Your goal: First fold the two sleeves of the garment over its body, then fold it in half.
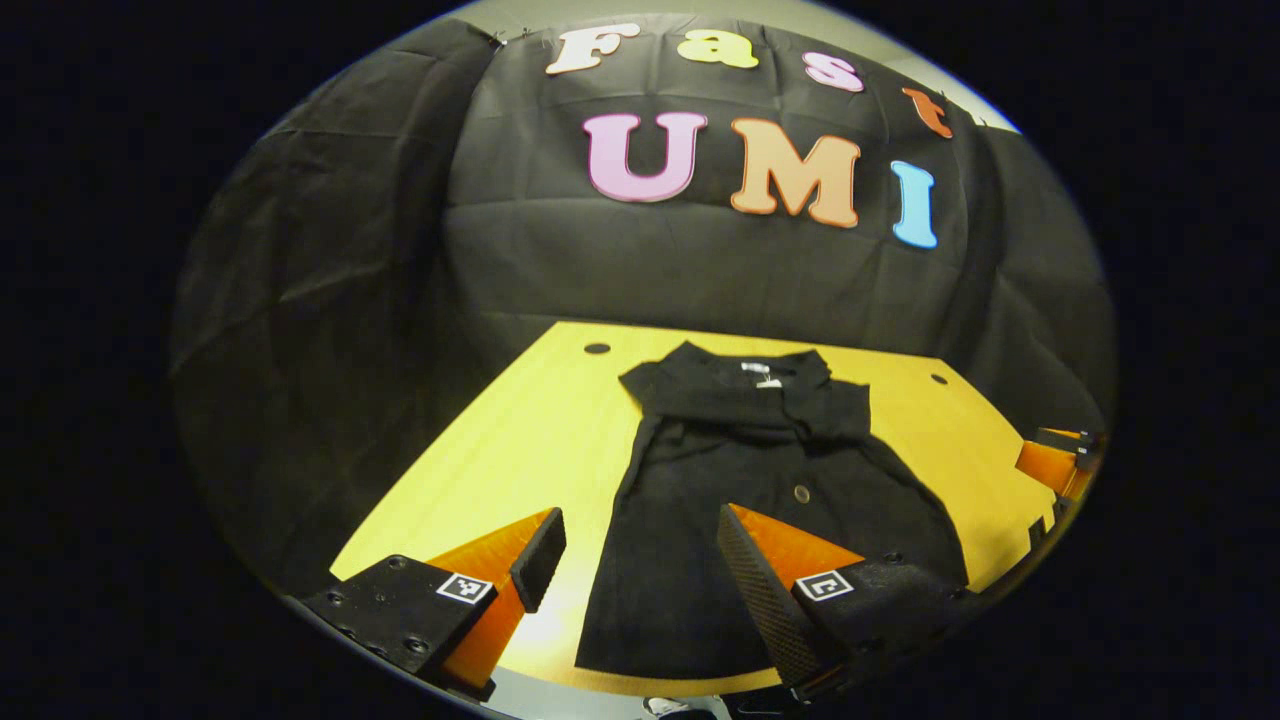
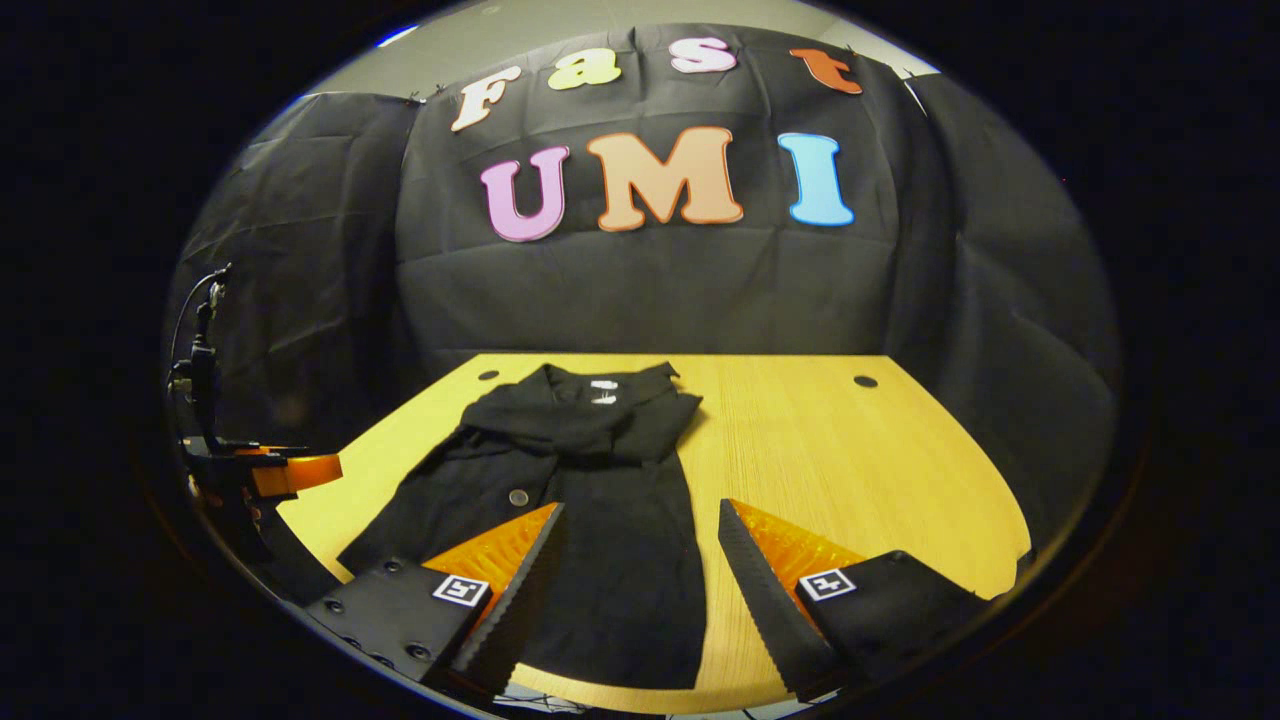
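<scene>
A black collared garment [image 1: 760,470] lies flat on the yellow table [image 1: 520,450], collar at the far side and hem toward me. Both sleeves lie folded across the chest just below the collar. In the left gripper view my left gripper [image 1: 640,570] hovers open over the hem's left part, holding nothing. In the right gripper view the garment [image 2: 590,500] lies left of centre, and my right gripper [image 2: 640,590] stands open above the hem's right edge, also holding nothing. The right gripper [image 1: 1060,460] peeks in at the far right of the left gripper view, and the left gripper [image 2: 270,470] at the far left of the right gripper view.
The table [image 2: 850,470] has bare wood to the right of the garment, with small round holes [image 2: 865,381] near its back corners. Black cloth walls close in behind and on both sides. The table's front edge runs just under my fingers.
</scene>
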Action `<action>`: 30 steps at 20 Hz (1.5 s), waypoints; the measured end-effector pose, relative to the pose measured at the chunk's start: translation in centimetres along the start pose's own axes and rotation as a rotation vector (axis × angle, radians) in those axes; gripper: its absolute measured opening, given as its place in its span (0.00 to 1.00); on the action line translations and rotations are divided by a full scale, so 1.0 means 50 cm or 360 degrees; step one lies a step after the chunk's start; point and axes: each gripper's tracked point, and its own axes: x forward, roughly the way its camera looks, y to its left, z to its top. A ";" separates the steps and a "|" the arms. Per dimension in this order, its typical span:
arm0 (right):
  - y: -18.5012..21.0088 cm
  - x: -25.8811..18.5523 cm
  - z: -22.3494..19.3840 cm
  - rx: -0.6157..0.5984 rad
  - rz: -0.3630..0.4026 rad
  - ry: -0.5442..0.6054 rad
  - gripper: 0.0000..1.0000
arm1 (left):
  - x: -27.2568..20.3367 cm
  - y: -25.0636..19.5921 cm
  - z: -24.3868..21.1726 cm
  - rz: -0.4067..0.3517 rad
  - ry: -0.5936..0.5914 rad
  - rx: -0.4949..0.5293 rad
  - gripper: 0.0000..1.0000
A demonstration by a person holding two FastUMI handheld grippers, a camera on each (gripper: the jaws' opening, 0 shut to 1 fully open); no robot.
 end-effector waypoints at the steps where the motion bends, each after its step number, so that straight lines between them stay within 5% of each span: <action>1: -0.001 0.001 -0.025 0.0012 -0.0012 0.0050 0.96 | 0.003 0.001 -0.032 0.0000 0.0057 0.0001 0.94; 14: -0.019 0.027 -0.270 0.0003 -0.0129 0.0530 0.97 | 0.013 0.017 -0.256 0.0012 0.0443 0.0047 0.95; 19: -0.023 0.015 -0.326 -0.0027 -0.0140 0.0685 0.94 | 0.016 0.002 -0.251 -0.0017 0.0382 0.0090 0.94; 23: -0.017 0.023 -0.323 -0.0001 -0.0102 0.0677 0.98 | 0.021 -0.013 -0.252 -0.0070 0.0351 0.0098 0.82; 24: -0.006 0.024 -0.322 -0.0005 -0.0080 0.0677 0.79 | 0.024 -0.016 -0.249 -0.0075 0.0338 0.0095 0.80; 28: 0.023 0.031 -0.324 0.0014 -0.0012 0.0708 0.06 | 0.033 -0.038 -0.246 -0.0118 0.0372 -0.0014 0.05; 30: 0.024 0.031 -0.319 0.0001 0.0036 0.0730 0.05 | 0.034 -0.040 -0.244 -0.0167 0.0422 -0.0077 0.00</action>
